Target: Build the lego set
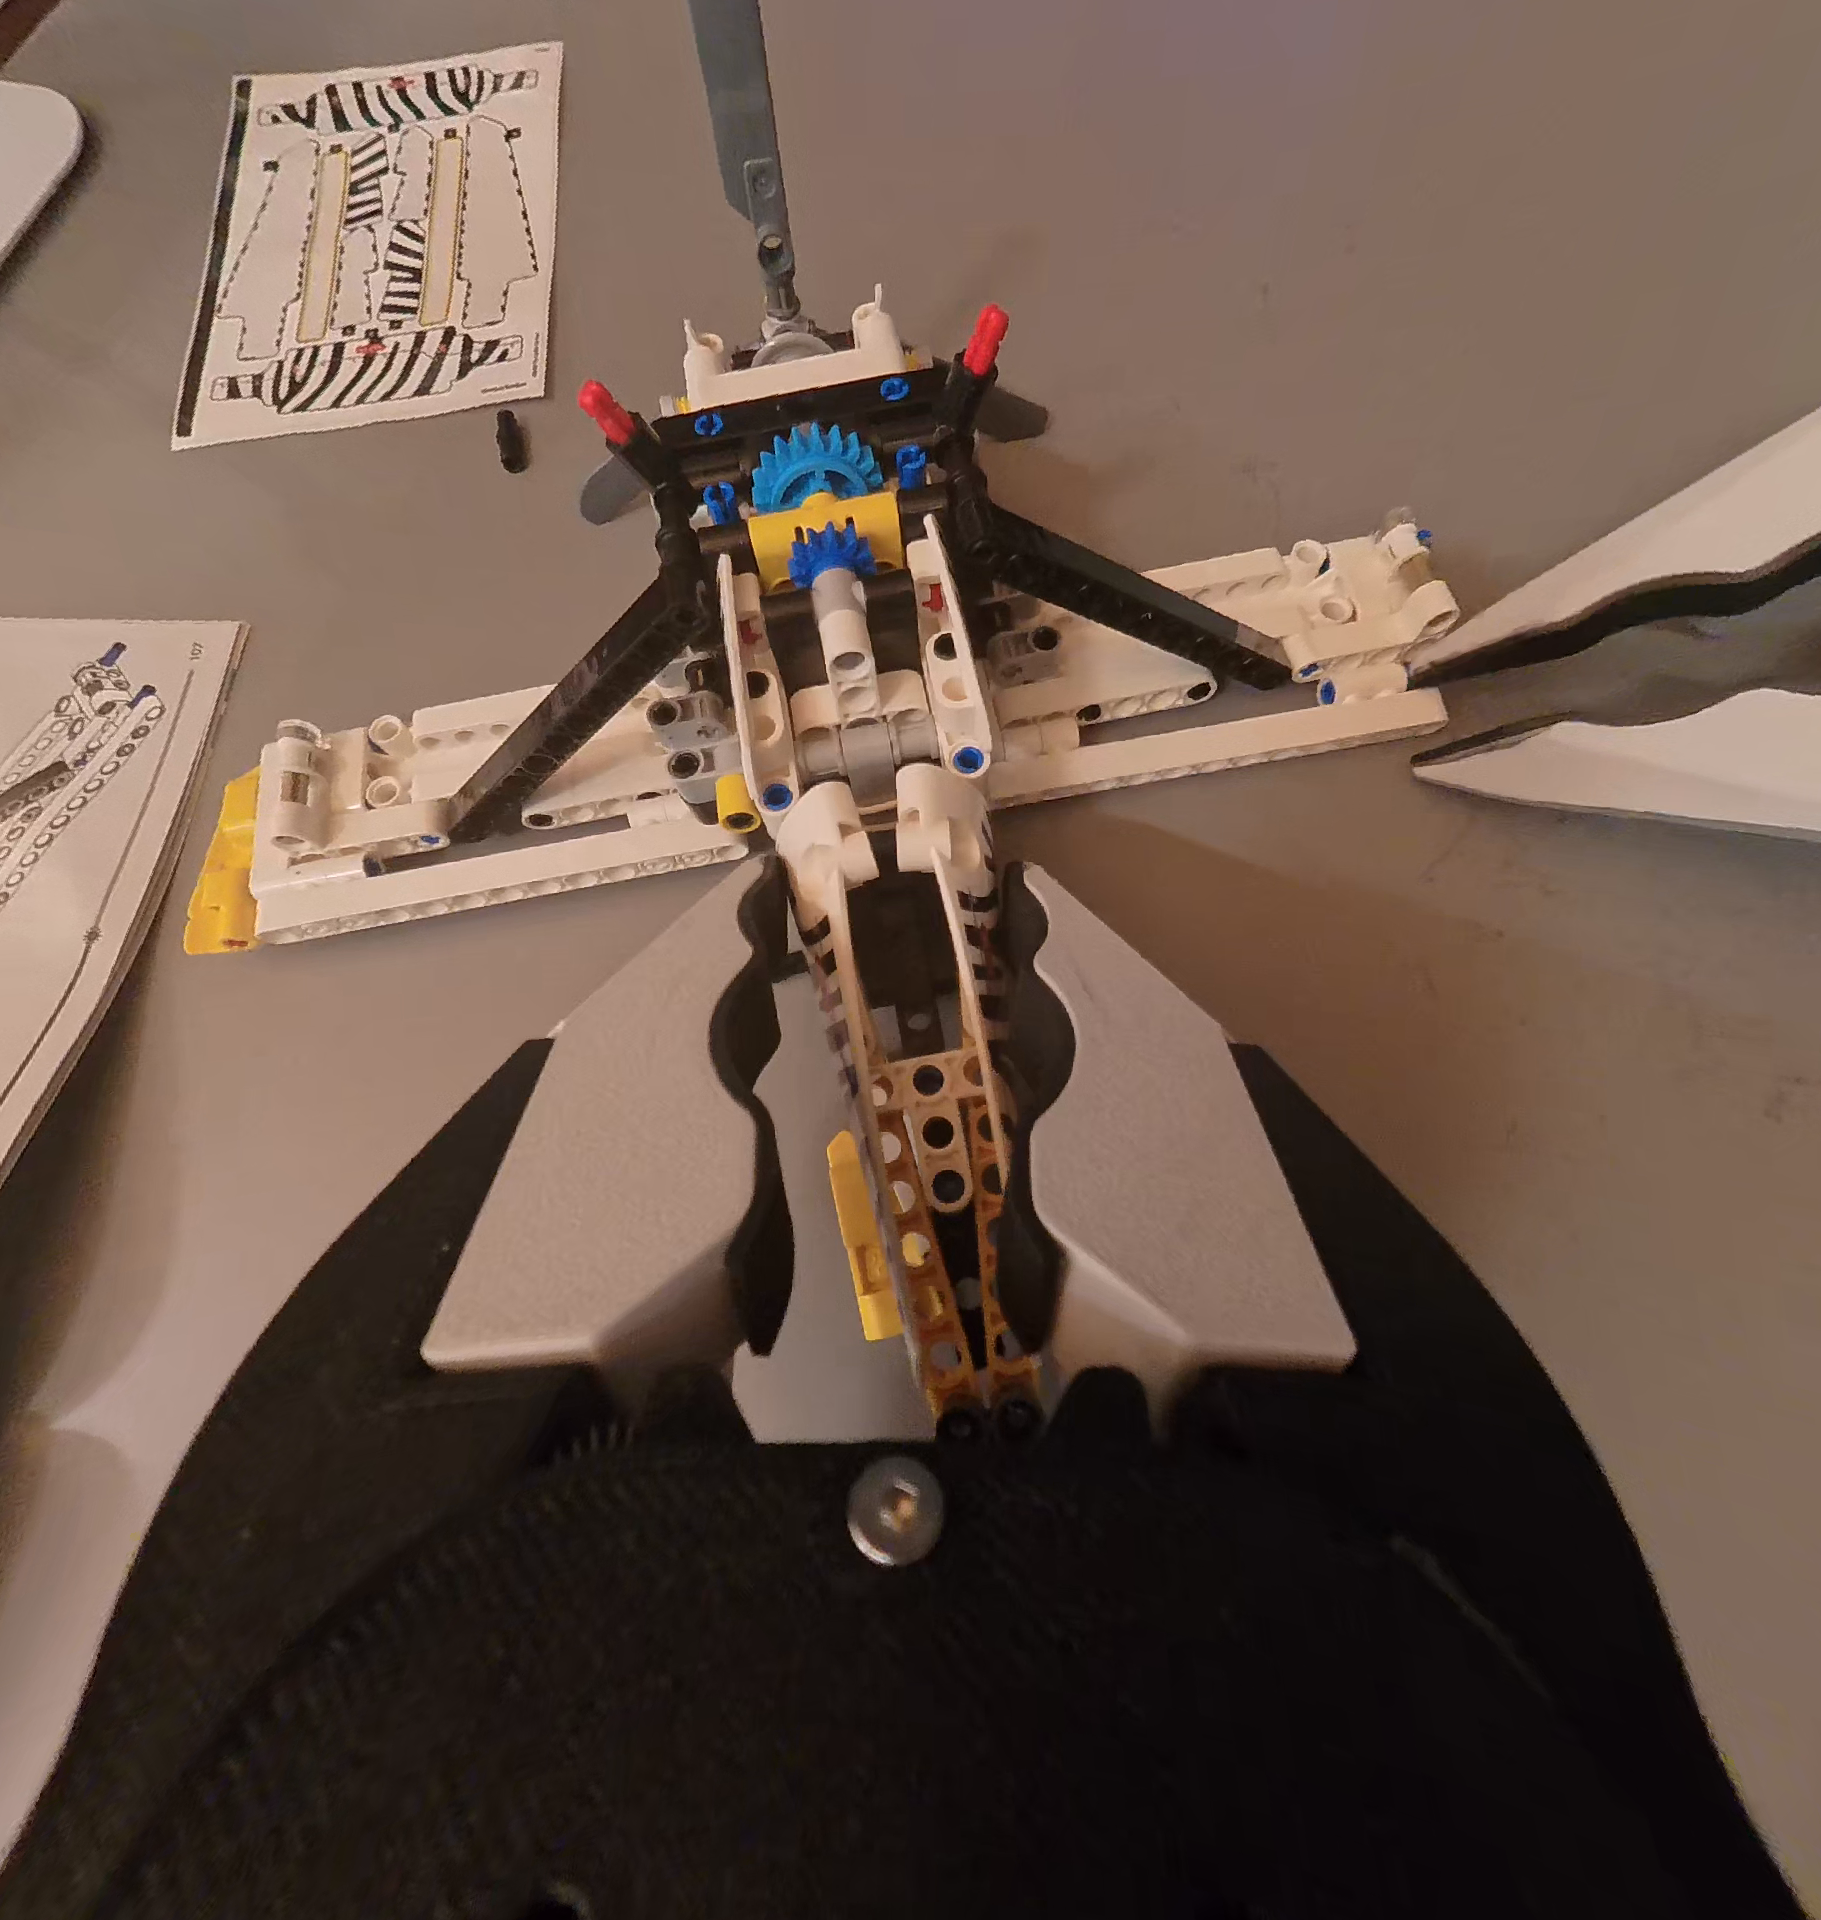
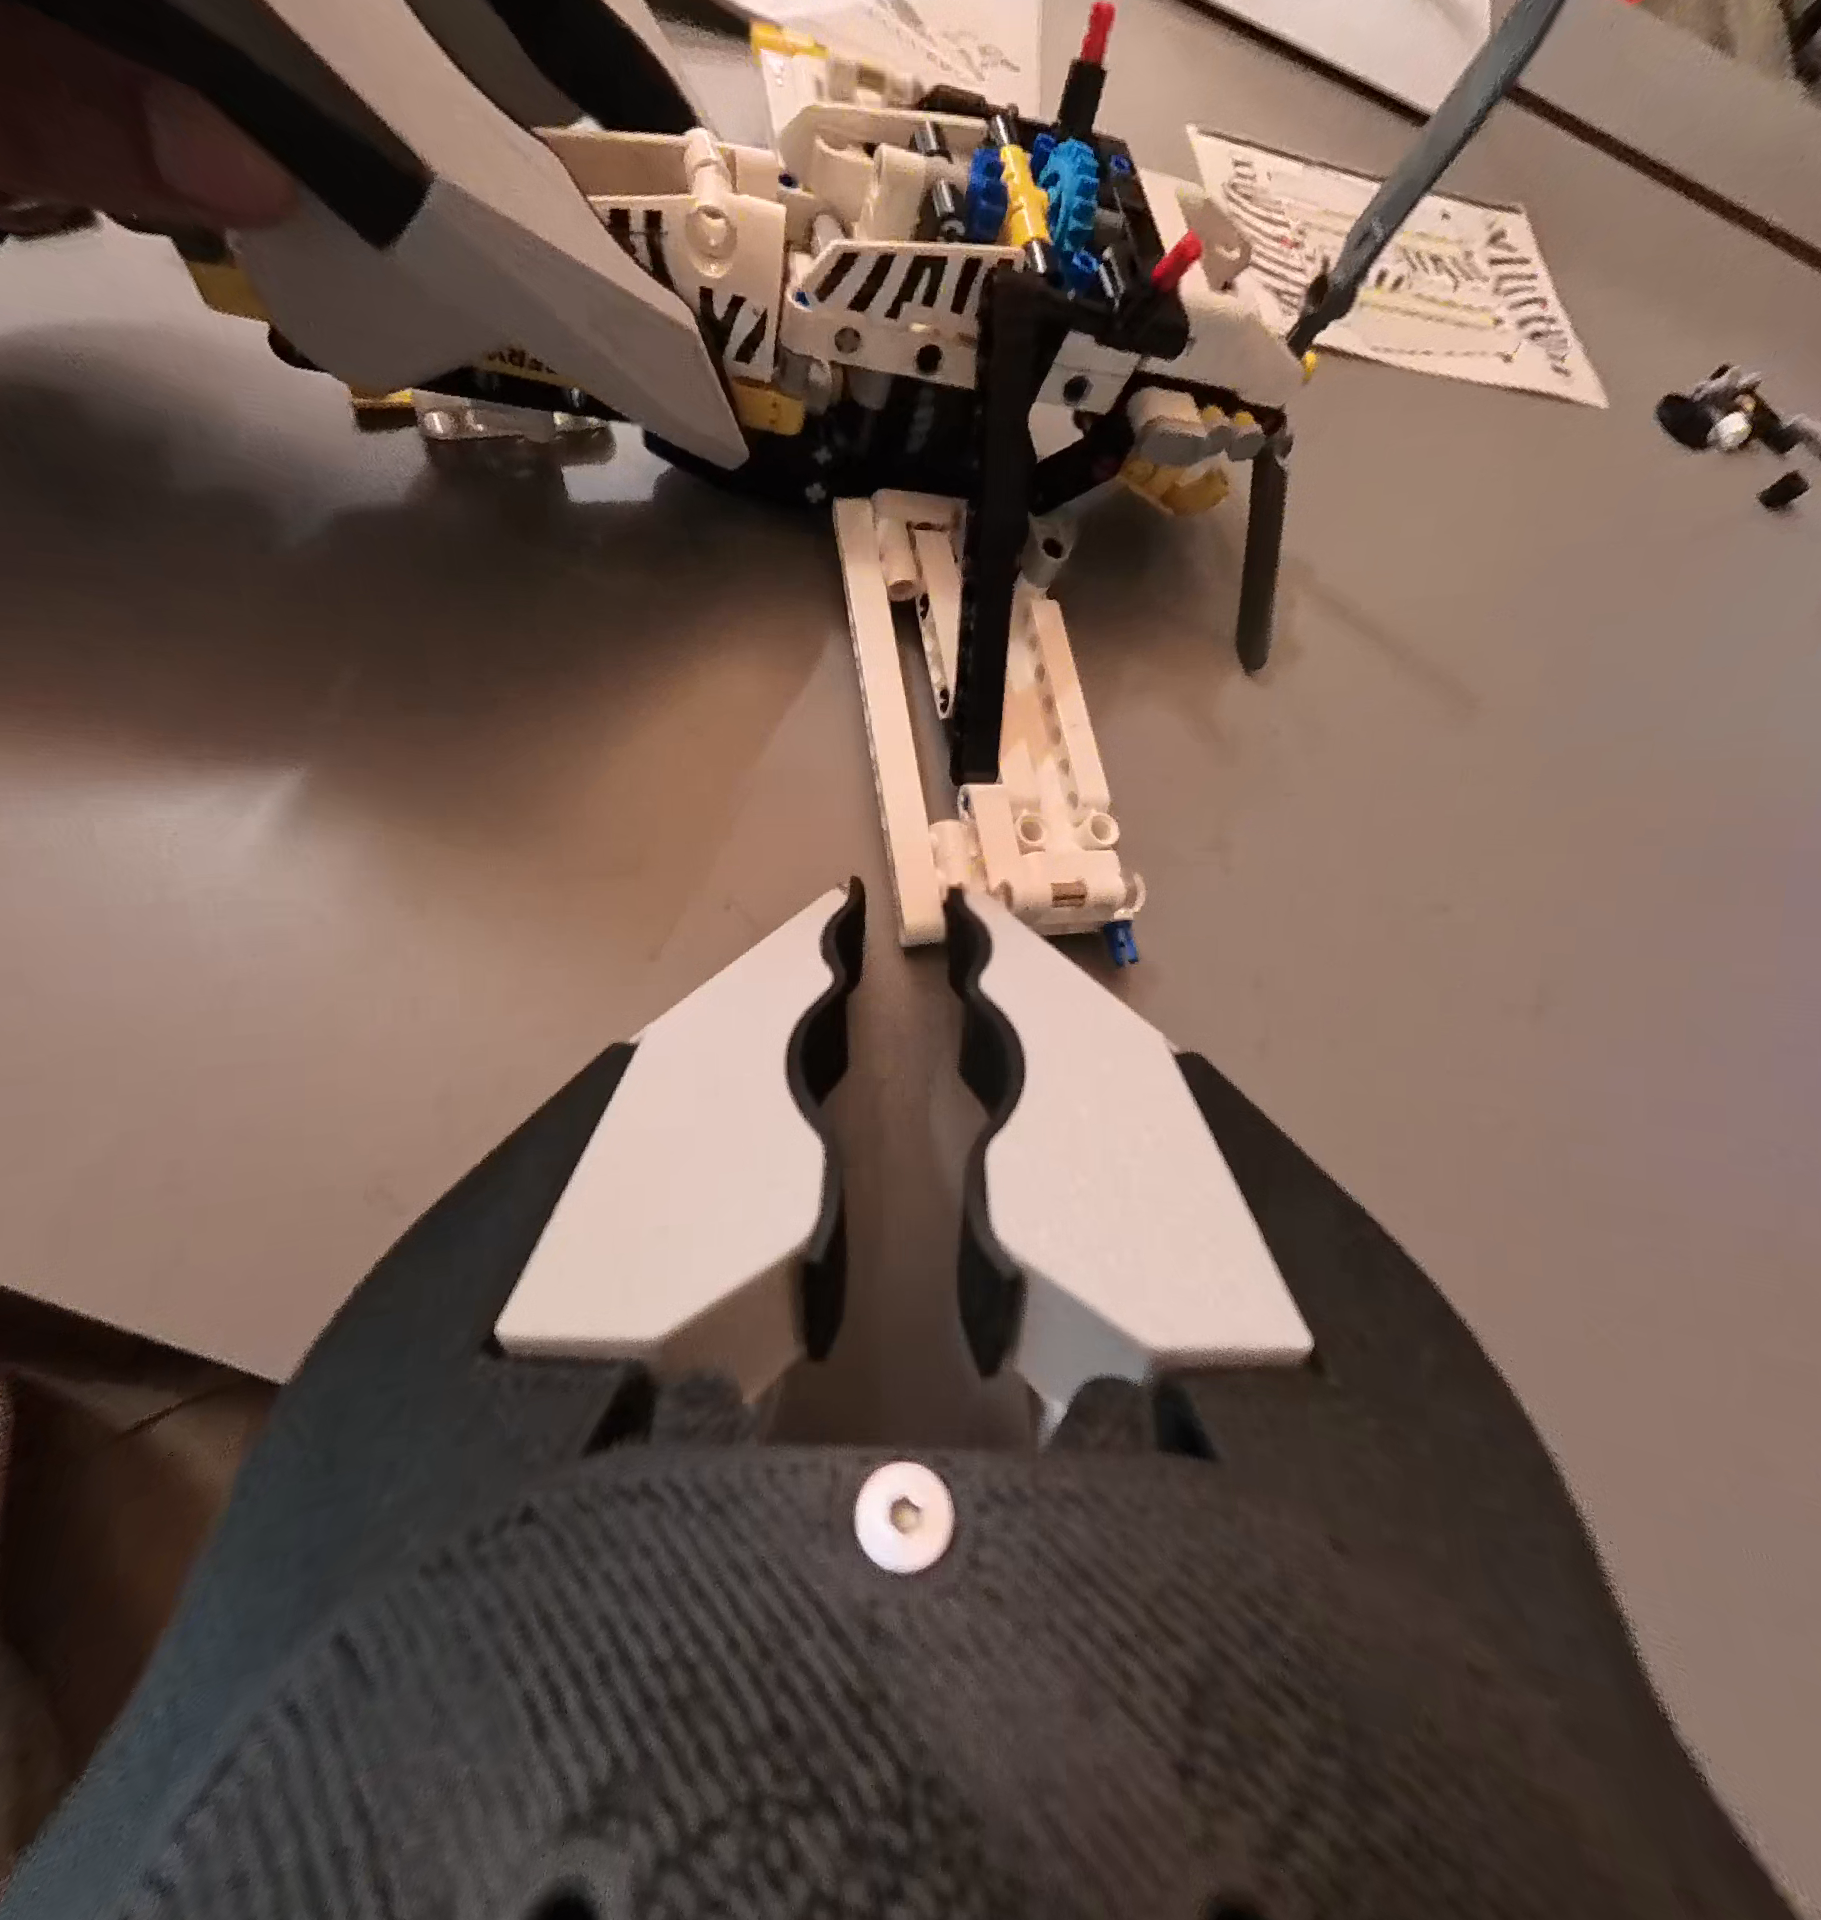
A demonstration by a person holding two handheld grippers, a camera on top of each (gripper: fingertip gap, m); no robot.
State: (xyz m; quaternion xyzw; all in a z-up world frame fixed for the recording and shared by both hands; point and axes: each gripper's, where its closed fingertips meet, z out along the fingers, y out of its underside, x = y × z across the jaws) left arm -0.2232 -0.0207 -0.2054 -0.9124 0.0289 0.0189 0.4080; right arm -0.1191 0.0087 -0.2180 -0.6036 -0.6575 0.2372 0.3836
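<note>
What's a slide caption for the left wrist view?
Left claw grips plane's tail; right claw meets its wingtip.

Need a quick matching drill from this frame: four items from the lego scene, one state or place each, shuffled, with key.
Items
1. left claw
2. right claw
3. sticker sheet
4. loose black pin

States or places
A. flat on the table, far left of the model
B. open, tips at the end of the model's white wing
C. shut on the tail of the lego plane
D. on the table just below the sticker sheet's lower right corner

Pairs: 1-C, 2-B, 3-A, 4-D
</note>
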